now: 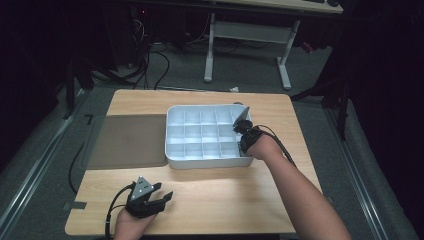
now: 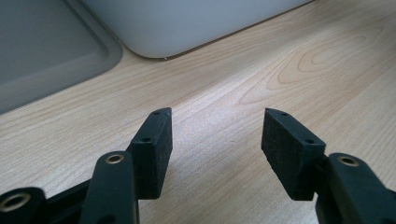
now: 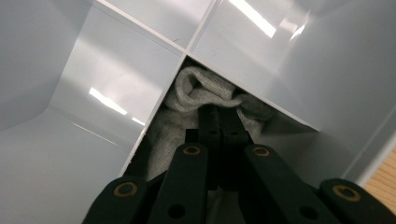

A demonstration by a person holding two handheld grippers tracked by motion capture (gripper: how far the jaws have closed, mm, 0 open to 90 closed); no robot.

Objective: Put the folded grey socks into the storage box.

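Right claw [image 3: 219, 119] is clenched on the grey sock [image 3: 196, 93], bunched at its twelve o'clock in the organizer [image 1: 172, 150] corner cell; left claw [image 2: 217, 140] idles released.

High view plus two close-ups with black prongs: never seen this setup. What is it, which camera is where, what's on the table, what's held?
There is no robot here: a person holds a two-jaw gripper in each hand. The high view looks down on a wooden table; each close-up comes from a camera riding on one gripper, looking along its jaws.

On the table sit a white divided tray and, left of it, a flat grey lid or mat.

The left gripper rests low over bare wood near the front edge, jaws open, holding nothing. The right gripper reaches into a compartment on the tray's right side, jaws shut and pressed into a grey knitted cloth bundled there; it looks pinched.
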